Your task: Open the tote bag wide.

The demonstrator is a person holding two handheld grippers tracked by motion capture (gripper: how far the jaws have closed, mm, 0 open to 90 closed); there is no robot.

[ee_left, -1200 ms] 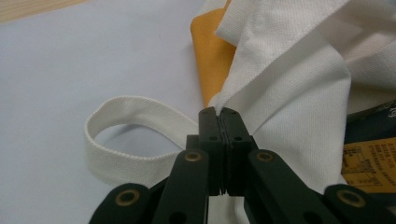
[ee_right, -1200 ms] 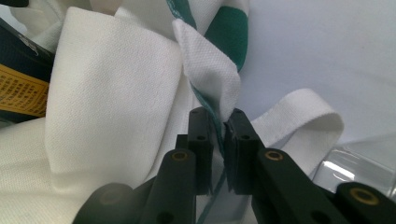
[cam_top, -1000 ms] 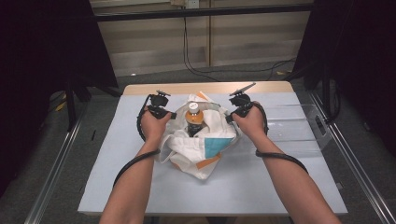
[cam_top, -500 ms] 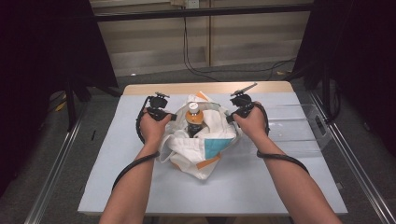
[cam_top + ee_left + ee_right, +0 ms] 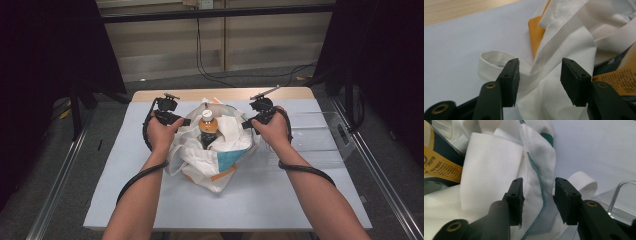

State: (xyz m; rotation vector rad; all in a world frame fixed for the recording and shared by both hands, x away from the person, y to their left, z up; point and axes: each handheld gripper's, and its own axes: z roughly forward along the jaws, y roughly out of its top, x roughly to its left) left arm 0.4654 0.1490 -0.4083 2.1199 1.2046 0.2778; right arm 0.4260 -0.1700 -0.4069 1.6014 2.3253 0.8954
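Observation:
A white cloth bag (image 5: 210, 155) with teal and orange patches sits mid-table, and a bottle (image 5: 208, 127) with an orange cap stands upright inside it. My left gripper (image 5: 186, 121) is at the bag's left rim and my right gripper (image 5: 245, 124) at its right rim. In the left gripper view the left gripper (image 5: 539, 81) is open, with a fold of the bag's rim (image 5: 566, 45) between the jaws and a handle strap (image 5: 489, 60) just beyond. In the right gripper view the right gripper (image 5: 537, 200) is open around a teal-stitched edge of the bag (image 5: 541, 157). The bottle's label (image 5: 441, 167) shows at the left.
A pale blue mat (image 5: 150, 200) covers the table, with bare wood (image 5: 150, 95) along the far edge. A clear plastic container (image 5: 320, 132) lies just right of the right hand. Metal rails (image 5: 380, 170) run down both sides of the table.

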